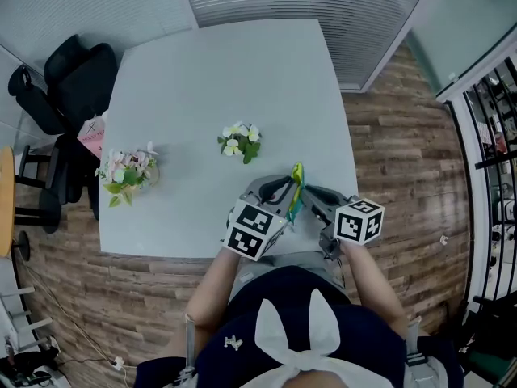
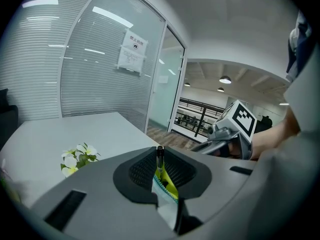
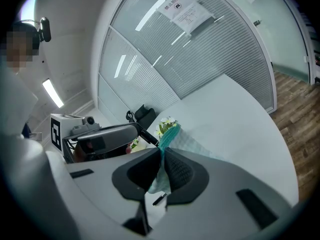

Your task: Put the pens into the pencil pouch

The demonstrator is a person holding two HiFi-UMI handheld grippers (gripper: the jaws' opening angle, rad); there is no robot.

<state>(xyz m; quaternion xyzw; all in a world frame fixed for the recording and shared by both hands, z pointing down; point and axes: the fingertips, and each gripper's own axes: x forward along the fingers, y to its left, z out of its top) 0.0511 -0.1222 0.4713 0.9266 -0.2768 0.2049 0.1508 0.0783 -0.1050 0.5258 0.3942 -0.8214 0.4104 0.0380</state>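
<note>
- We see the left tongs [image 1: 283,193] clamped on a black pen [image 2: 160,157], whose tip meets the top edge of the pencil pouch [image 3: 168,133].
- We see the right tongs [image 1: 313,196] clamped on the pouch's teal fabric.
- We locate the pouch near the flower sprig [image 1: 240,141], on the person's side of it, over the white surface [image 1: 210,79].
- A second flower bunch [image 1: 127,170] lies well left of the sprig in the head view.
</note>
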